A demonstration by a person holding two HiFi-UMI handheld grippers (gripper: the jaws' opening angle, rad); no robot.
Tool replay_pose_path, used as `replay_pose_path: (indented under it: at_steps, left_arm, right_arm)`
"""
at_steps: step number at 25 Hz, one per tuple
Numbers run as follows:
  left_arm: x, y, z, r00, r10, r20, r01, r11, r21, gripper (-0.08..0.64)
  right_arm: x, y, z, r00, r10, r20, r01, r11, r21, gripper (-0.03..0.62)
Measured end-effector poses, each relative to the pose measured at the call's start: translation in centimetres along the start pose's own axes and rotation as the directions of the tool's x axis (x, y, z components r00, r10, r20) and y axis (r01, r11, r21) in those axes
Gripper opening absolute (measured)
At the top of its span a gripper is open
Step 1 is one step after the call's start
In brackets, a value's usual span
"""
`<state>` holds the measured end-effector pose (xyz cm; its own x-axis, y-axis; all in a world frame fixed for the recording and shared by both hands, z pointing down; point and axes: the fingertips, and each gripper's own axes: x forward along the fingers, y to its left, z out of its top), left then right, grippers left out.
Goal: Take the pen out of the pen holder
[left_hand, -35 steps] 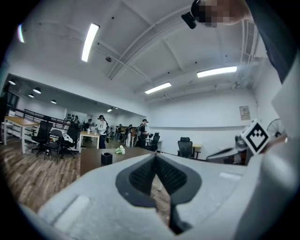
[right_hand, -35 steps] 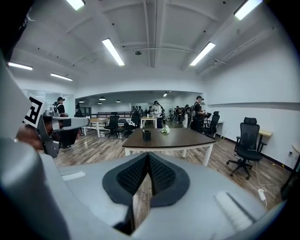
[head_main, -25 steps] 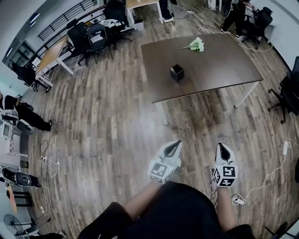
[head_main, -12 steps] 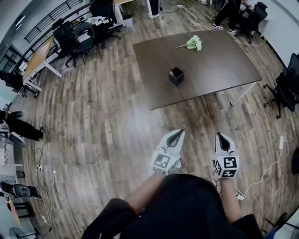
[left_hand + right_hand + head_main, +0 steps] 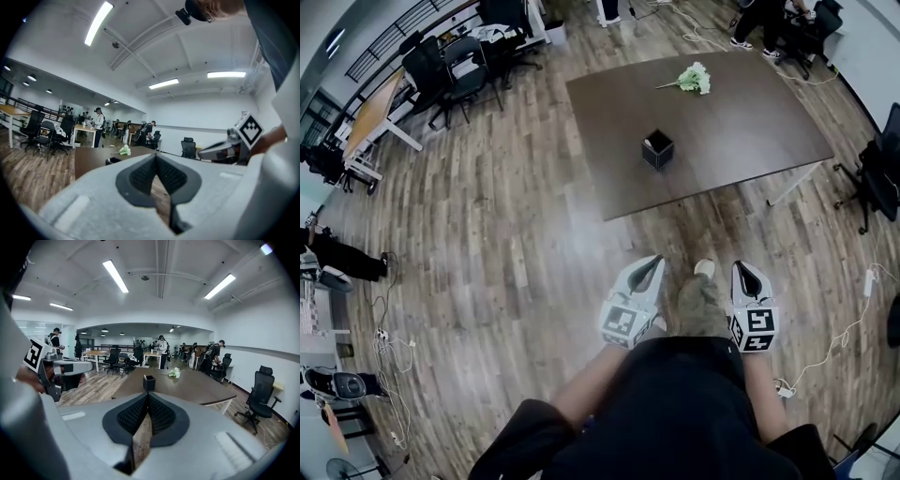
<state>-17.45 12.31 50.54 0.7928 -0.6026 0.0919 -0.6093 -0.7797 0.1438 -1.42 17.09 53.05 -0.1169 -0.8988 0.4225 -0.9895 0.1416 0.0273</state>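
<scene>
Well ahead, the black square pen holder [image 5: 657, 149] is standing on the dark brown surface [image 5: 750, 131], its pen too small to make out. The white left gripper [image 5: 652, 262] and white right gripper [image 5: 741, 266] are hovering above the plank floor [image 5: 534, 244], jaws pressed together on nothing, bearing black-and-white square markers [image 5: 622, 323]

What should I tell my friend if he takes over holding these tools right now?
Left tool: shut, empty.
Right tool: shut, empty.
Both are held low over the wood floor, short of the table.
Pen holder: black, upright on the table near its front edge. The flowers lie at the far side. The pen inside is too small to make out.
Done: nothing yet.
Left: get to the table, open a tool, grip the pen and lift it out.
</scene>
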Motion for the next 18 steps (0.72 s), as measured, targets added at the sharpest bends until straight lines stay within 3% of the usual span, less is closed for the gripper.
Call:
replay_pose_path:
  at_steps: [10,15,18]
  left_arm:
    - [7.7,2.8,-0.4,0.999,0.007,-0.046,-0.009,0.999,-0.034,0.003]
    - [14.3,6.4,-0.9,0.996,0.057,-0.068,-0.058,0.998,-0.015,0.003]
    - [19.2,9.7,-2.0,0.986,0.119,-0.12,-0.12,0.993,0.001,0.003]
  right_arm:
    - [7.0,-5.2,2.4,0.999,0.052,0.011,-0.052,0.998,0.034,0.003]
    - [13.6,-9.4,4.8,0.993,0.103,0.062,-0.11,0.987,0.121,0.003]
    - [18.6,-12.3,6.4,0.988,0.136,0.075,-0.145,0.981,0.129,0.003]
